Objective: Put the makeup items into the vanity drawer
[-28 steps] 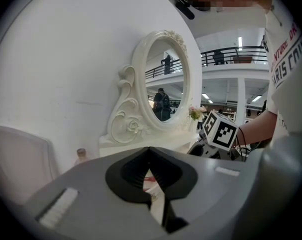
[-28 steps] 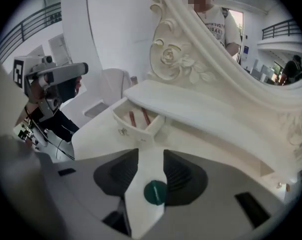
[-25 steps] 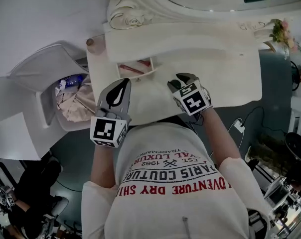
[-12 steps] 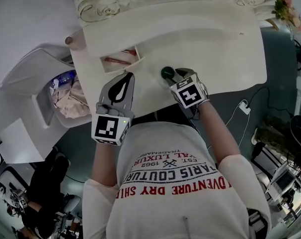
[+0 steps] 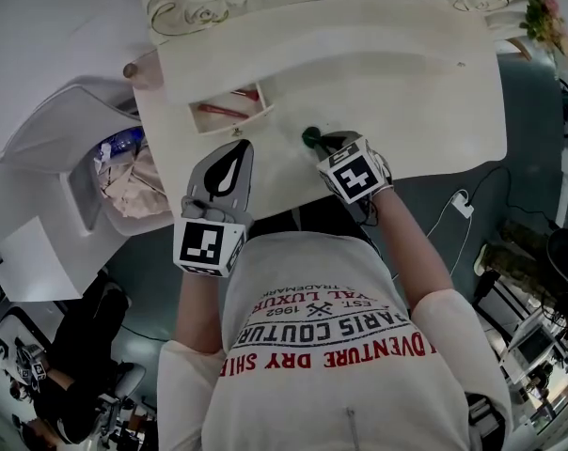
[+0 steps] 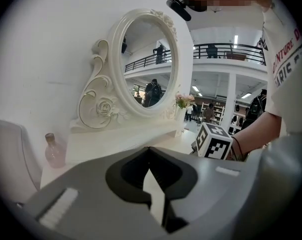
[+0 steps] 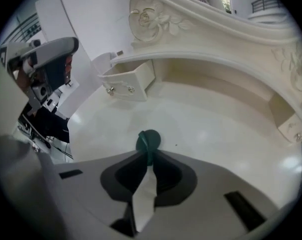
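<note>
A small round dark green makeup item [image 7: 148, 140] lies on the white vanity top [image 7: 206, 124]. My right gripper [image 7: 148, 156] reaches it from the near side. Its jaws are closing, and the item's near edge is pinched between the tips. In the head view the same green item [image 5: 310, 137] shows just ahead of the right gripper [image 5: 323, 145]. The vanity drawer [image 5: 229, 111] stands open at the back left with a red item [image 5: 216, 111] inside. My left gripper [image 5: 235, 150] hovers near the drawer, shut and with nothing in it.
An ornate white mirror [image 6: 151, 64] rises behind the vanity top. A pink bottle [image 5: 134, 69] stands at its left corner and flowers [image 5: 538, 12] at the far right. A second small drawer [image 7: 291, 126] sits on the right. A white bin [image 5: 124, 181] with crumpled material stands left of the vanity.
My right gripper has moved forward over the vanity top to the green item, and its jaws have gone from wide apart to pinched on it. The left gripper has hardly moved.
</note>
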A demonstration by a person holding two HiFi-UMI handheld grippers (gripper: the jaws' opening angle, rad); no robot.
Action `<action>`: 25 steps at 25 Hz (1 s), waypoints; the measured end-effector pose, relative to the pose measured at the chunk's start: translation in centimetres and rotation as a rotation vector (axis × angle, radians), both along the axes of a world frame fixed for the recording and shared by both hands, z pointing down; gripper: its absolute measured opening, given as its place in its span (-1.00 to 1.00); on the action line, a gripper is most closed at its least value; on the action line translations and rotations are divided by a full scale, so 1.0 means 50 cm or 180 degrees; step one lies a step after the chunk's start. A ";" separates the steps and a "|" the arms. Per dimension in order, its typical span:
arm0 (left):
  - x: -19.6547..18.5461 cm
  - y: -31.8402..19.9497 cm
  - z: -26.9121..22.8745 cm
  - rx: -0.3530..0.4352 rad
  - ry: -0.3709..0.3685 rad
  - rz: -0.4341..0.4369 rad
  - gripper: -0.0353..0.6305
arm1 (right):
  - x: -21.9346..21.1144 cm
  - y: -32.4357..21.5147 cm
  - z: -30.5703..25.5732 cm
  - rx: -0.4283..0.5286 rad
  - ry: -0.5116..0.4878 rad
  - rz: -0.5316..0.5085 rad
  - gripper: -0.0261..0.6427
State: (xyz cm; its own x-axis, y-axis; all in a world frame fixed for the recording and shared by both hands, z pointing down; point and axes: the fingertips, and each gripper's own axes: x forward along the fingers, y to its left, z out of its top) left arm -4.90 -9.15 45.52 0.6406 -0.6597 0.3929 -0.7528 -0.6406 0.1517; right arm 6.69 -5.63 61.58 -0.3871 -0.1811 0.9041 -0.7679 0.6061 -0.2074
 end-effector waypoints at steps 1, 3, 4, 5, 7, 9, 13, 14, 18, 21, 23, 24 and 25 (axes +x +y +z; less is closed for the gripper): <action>-0.001 -0.001 -0.002 0.0009 0.0003 -0.0005 -0.87 | -0.001 0.000 -0.002 0.0040 0.0053 -0.0084 -0.80; -0.005 -0.003 -0.007 0.0032 0.0009 -0.0020 -0.87 | -0.002 -0.003 -0.006 0.0082 0.0111 -0.0182 -0.80; -0.007 -0.005 -0.010 0.0047 0.0012 -0.0030 -0.87 | -0.002 -0.006 -0.011 0.0096 0.0118 -0.0197 -0.80; -0.010 -0.007 -0.014 0.0066 0.0016 -0.0040 -0.87 | -0.004 -0.010 -0.017 0.0116 0.0121 -0.0205 -0.80; -0.016 -0.010 -0.023 0.0100 0.0030 -0.0061 -0.87 | -0.007 -0.019 -0.037 0.0175 0.0130 -0.0218 -0.81; -0.021 -0.012 -0.036 0.0134 0.0050 -0.0083 -0.87 | -0.012 -0.034 -0.064 0.0258 0.0137 -0.0232 -0.81; -0.044 -0.023 -0.061 0.0254 0.0078 -0.0172 -0.87 | -0.040 -0.090 -0.137 0.0580 0.0127 -0.0343 -0.81; -0.053 -0.026 -0.067 0.0287 0.0079 -0.0207 -0.87 | -0.050 -0.104 -0.153 0.0661 0.0121 -0.0375 -0.81; -0.095 -0.027 -0.085 0.0366 0.0073 -0.0358 -0.87 | -0.093 -0.128 -0.187 0.0791 0.0074 -0.0397 -0.81; -0.131 -0.023 -0.095 0.0405 0.0055 -0.0486 -0.87 | -0.137 -0.144 -0.199 0.0875 0.0070 -0.0564 -0.81; -0.159 -0.020 -0.098 0.0419 0.0039 -0.0581 -0.87 | -0.170 -0.156 -0.205 0.0932 0.0082 -0.0718 -0.81; -0.173 -0.018 -0.099 0.0420 0.0031 -0.0630 -0.87 | -0.186 -0.161 -0.207 0.0945 0.0076 -0.0775 -0.80; -0.188 -0.017 -0.098 0.0416 0.0022 -0.0680 -0.87 | -0.202 -0.164 -0.207 0.0950 0.0065 -0.0823 -0.81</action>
State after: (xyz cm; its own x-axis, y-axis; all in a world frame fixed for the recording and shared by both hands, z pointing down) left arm -14.30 -9.98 40.64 0.4835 -0.8255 0.2913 -0.8725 -0.4814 0.0837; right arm -3.43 -13.85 51.24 -0.4370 -0.3360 0.8344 -0.5841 0.8114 0.0209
